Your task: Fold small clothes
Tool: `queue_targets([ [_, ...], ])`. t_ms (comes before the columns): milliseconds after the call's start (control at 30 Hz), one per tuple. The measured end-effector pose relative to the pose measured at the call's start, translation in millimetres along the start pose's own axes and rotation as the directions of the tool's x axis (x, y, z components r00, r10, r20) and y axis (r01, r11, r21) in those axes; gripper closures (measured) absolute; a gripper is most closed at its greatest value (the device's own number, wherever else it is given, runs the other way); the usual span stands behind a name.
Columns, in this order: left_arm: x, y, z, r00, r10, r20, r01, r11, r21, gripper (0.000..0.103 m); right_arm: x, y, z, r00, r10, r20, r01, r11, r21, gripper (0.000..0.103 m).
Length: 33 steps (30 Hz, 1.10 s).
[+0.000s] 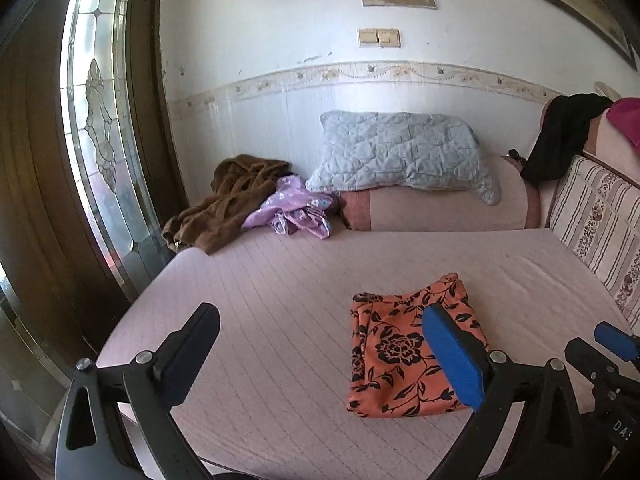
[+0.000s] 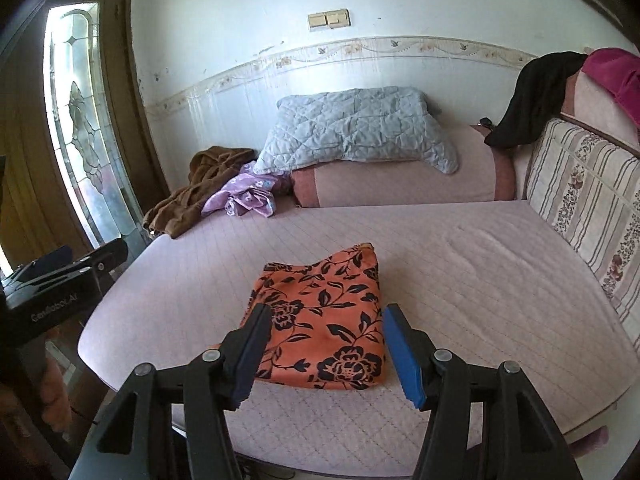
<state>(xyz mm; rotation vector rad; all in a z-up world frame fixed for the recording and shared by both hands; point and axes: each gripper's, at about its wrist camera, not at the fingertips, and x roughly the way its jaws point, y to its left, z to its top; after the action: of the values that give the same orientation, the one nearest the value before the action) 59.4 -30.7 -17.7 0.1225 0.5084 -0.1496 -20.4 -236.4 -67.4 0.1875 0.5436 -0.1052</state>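
An orange cloth with black flowers lies folded into a flat square on the pink quilted bed; it also shows in the right wrist view. My left gripper is open and empty, held above the bed's near edge to the left of the cloth. My right gripper is open and empty, hovering over the cloth's near edge, jaws apart on either side of it. A crumpled purple garment and a brown garment lie at the far left of the bed.
A grey quilted pillow rests on a pink bolster by the far wall. A striped backrest runs along the right, with black and magenta clothes draped on it. A glass-panelled door stands left.
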Motion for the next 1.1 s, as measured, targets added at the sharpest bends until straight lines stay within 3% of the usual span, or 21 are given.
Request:
queue_targets([
  [267,-10.1,13.0,4.8,0.999,-0.022,0.028,0.023,0.999,-0.035,0.002,-11.8,12.0,1.5,0.999,-0.04,0.012,0.04,0.999,-0.022,0.041],
  [1100,-59.4,50.4,5.6,0.993,-0.071,0.091,0.078,0.994,-0.076,0.002,-40.1,54.4,7.1,0.998,-0.014,0.068,0.019,0.997,-0.077,0.041],
])
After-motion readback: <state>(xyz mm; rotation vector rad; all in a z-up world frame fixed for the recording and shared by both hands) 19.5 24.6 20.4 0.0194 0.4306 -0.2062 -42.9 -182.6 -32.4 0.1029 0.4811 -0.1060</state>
